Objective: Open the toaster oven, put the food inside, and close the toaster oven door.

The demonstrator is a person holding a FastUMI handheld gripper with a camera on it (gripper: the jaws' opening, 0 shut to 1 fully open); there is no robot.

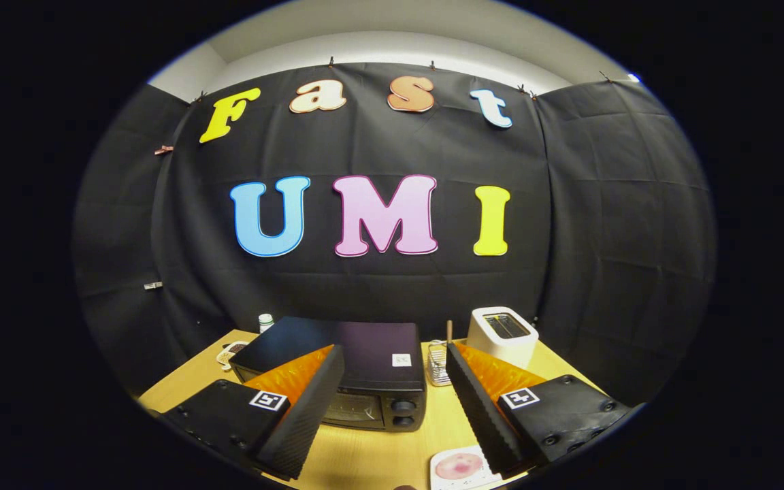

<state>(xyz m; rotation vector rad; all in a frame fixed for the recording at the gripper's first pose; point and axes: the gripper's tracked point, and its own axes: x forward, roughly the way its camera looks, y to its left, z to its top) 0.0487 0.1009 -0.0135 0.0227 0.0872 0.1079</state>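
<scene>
The gripper (395,401) hangs above the near part of a wooden table (378,456), looking level toward the back of the booth; its two fingers (310,401) are spread wide apart, with nothing held between them and nothing touching either one. Between and just beyond the fingers sits the toaster oven (358,378), a dark box with its glass door shut; two round knobs (402,413) stand one over the other at the door's right side, and a small white sticker (401,360) lies on its top. Close below the right finger lies a white square plate (460,469) bearing the food (459,466), a round pinkish piece; the plate is apart from the oven, nearer than its front. Beyond the right finger stands a white slot toaster (502,335), and between it and the oven a small wire rack (437,364) with a wooden stick upright behind it. Left of the oven lies a pale flat item (231,352) I cannot identify; behind the oven's left corner stands a small white bottle (266,322).
</scene>
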